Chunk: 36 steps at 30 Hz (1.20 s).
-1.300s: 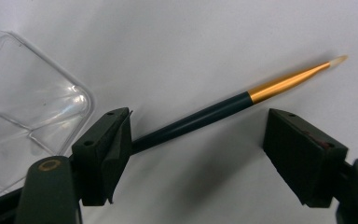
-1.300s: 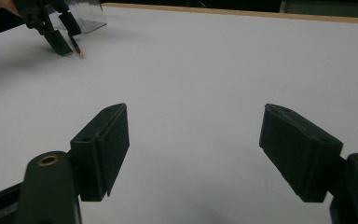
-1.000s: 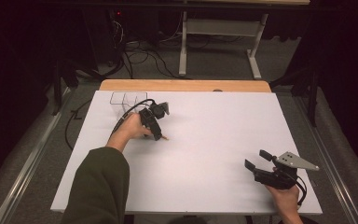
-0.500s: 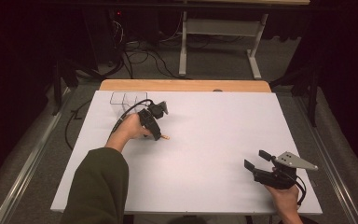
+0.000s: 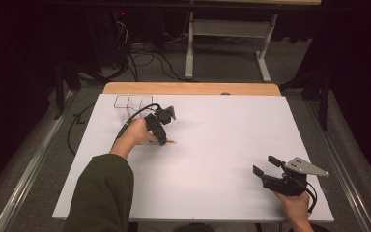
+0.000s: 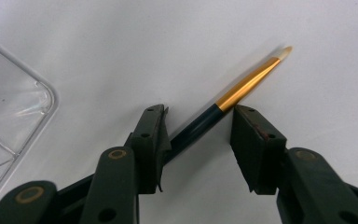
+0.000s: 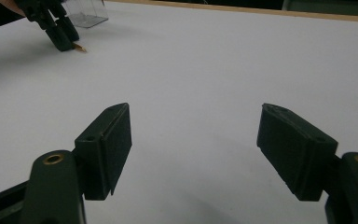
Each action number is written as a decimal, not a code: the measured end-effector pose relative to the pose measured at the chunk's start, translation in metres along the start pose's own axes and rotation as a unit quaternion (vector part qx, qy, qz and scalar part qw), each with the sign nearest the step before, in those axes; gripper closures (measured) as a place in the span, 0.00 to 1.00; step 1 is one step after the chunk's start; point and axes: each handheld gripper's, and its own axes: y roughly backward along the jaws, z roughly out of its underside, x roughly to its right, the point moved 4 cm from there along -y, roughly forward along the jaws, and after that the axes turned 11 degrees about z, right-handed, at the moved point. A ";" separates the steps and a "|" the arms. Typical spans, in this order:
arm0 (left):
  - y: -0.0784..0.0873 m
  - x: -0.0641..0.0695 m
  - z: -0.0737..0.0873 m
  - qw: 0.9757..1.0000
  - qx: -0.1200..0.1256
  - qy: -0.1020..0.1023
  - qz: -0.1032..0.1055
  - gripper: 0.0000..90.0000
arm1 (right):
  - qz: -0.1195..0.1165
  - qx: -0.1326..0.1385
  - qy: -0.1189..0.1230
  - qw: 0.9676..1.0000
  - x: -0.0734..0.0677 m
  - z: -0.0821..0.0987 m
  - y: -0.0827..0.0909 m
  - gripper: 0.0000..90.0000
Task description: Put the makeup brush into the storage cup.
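Note:
A thin brush [image 6: 242, 88] with a dark handle, gold ferrule and pale tip lies flat on the white table [image 5: 222, 145]. My left gripper [image 6: 198, 126] points down over it with the handle running slantwise between the jaws. The jaws have just been closing. One pad is against the handle, and the other stands just clear of it. In the high view the left gripper [image 5: 162, 137] is at the table's back left, with the brush tip [image 5: 170, 141] poking out beside it. My right gripper [image 5: 265, 165] rests at the front right. Its jaws [image 7: 196, 140] are wide open with nothing between them.
A clear plastic box [image 5: 128, 104] stands at the back left corner, just behind the left hand, and its rounded corner [image 6: 14, 116] is close to the left jaws. A wooden strip [image 5: 193, 88] borders the table's far edge. Cables lie on the floor beyond.

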 end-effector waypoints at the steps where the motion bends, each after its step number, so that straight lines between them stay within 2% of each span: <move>1: 0.000 0.001 0.000 1.000 -0.002 0.000 0.001 0.64 | 0.000 -0.001 0.001 1.000 0.000 0.000 0.000 0.31; 6: 0.000 0.004 -0.001 1.000 -0.005 -0.008 0.001 0.71 | 0.000 -0.001 0.003 1.000 0.000 0.000 -0.001 0.31; 15: -0.001 0.006 -0.001 1.000 -0.007 -0.009 0.003 0.76 | -0.006 0.000 0.001 1.000 0.000 0.000 0.000 0.31; 21: -0.001 0.011 -0.002 1.000 -0.016 -0.023 -0.003 0.85 | -0.007 -0.001 0.005 1.000 -0.002 0.000 -0.001 0.31; 36: -0.001 0.010 -0.003 1.000 -0.016 -0.018 0.005 0.89 | -0.004 -0.002 0.005 1.000 -0.002 0.000 -0.001 0.32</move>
